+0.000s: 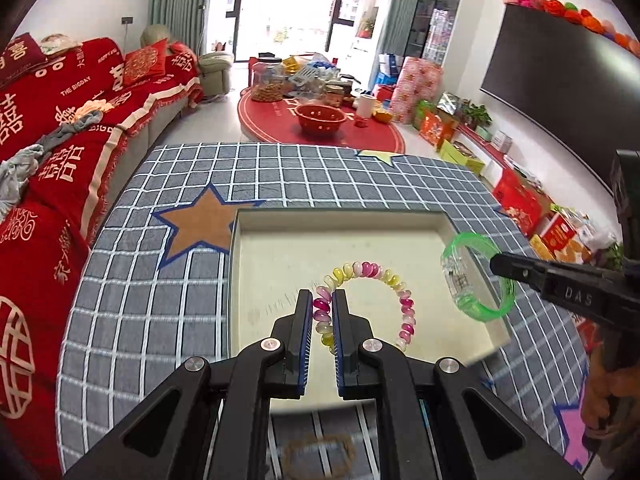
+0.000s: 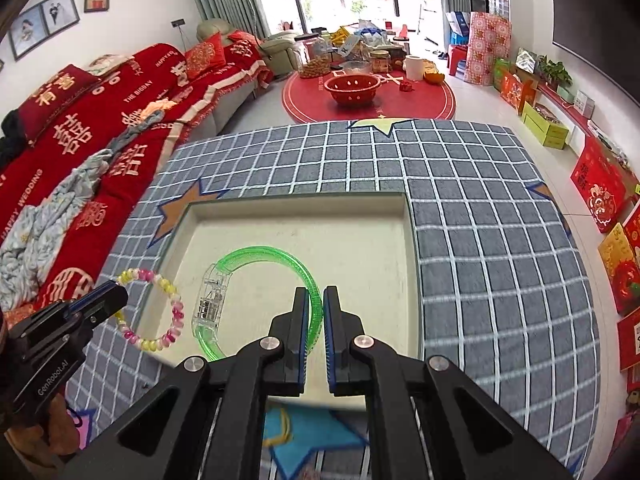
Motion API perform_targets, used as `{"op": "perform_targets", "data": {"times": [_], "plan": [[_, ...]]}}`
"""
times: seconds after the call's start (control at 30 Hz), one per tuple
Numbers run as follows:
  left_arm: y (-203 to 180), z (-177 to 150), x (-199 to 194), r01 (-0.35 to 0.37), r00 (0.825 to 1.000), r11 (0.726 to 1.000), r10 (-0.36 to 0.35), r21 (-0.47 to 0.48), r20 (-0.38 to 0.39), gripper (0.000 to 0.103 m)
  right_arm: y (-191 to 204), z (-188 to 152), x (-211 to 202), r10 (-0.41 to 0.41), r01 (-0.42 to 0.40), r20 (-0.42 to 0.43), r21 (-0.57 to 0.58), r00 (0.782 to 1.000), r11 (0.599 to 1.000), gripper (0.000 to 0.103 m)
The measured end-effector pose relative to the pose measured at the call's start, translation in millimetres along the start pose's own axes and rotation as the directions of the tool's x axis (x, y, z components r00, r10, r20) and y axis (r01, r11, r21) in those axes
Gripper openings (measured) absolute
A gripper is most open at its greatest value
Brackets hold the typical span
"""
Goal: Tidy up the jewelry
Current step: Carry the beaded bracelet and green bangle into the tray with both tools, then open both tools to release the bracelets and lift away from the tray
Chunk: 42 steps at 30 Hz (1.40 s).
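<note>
Beaded bracelet [image 1: 370,300] pinched in left gripper [image 1: 322,304], held over cream tray's [image 1: 340,222] near part. Green bangle [image 2: 256,300] clamped in right gripper [image 2: 316,304], also above tray, right of the beads. Checked cloth [image 1: 280,172] underneath.

bright window glare, fisheye-warped edges

blurred brown ring [image 1: 318,456] under left gripper, blurred yellow band [image 2: 282,428]
</note>
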State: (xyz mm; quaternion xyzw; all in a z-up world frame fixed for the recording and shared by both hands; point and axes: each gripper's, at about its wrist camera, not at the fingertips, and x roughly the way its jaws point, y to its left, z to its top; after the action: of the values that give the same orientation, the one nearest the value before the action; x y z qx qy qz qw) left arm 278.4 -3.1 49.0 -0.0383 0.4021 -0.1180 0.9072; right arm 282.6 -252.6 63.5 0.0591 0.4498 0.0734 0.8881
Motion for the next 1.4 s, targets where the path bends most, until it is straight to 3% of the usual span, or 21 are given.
{"op": "perform_targets", "data": {"times": [0.37, 0.87, 0.93, 1.0, 1.03, 1.1, 1.23, 1.37, 1.4], "plan": [[8.1, 19.9, 102.6, -0.104, 0.988, 0.994, 0.105, 0.019, -0.117, 0.023, -12.2, 26.2, 90.4, -0.074, 0.077, -0.086, 0.032, 0.993, 0.996, 0.008], [-4.5, 10.4, 123.7, -0.229, 0.959, 0.964, 0.247, 0.136, -0.137, 0.023, -17.2, 15.1, 114.4, -0.092, 0.098, -0.136, 0.038, 0.986, 0.994, 0.009], [-5.2, 11.1, 121.1, -0.227, 0.960, 0.965, 0.245, 0.135, -0.135, 0.023, -18.0, 16.2, 113.8, -0.074, 0.081, -0.136, 0.053, 0.988, 0.995, 0.013], [-4.5, 12.6, 117.6, -0.220, 0.962, 0.966, 0.237, 0.132, -0.133, 0.023, -19.6, 17.8, 106.9, -0.048, 0.057, -0.120, 0.078, 0.992, 0.995, 0.026], [-4.8, 13.1, 114.8, -0.221, 0.964, 0.967, 0.237, 0.129, -0.125, 0.023, -19.8, 18.4, 103.9, -0.038, 0.047, -0.112, 0.085, 0.993, 0.995, 0.037], [-4.0, 15.7, 110.3, -0.220, 0.965, 0.968, 0.234, 0.121, -0.116, 0.023, -20.0, 21.0, 92.7, -0.010, 0.019, -0.084, 0.104, 0.996, 0.994, 0.047], [-2.5, 20.2, 97.6, -0.199, 0.971, 0.975, 0.210, 0.098, -0.112, 0.024, -19.3, 27.9, 66.0, 0.037, -0.032, -0.036, 0.131, 0.999, 0.991, 0.051], [-3.0, 19.5, 76.7, -0.179, 0.976, 0.981, 0.187, 0.073, -0.115, 0.024, -19.7, 24.0, 32.3, 0.082, -0.083, 0.013, 0.159, 0.997, 0.984, 0.070], [-2.7, 18.0, 70.0, -0.174, 0.976, 0.983, 0.181, 0.065, -0.119, 0.048, -19.3, 22.0, 24.6, 0.093, -0.095, 0.023, 0.165, 0.995, 0.982, 0.074]]}}
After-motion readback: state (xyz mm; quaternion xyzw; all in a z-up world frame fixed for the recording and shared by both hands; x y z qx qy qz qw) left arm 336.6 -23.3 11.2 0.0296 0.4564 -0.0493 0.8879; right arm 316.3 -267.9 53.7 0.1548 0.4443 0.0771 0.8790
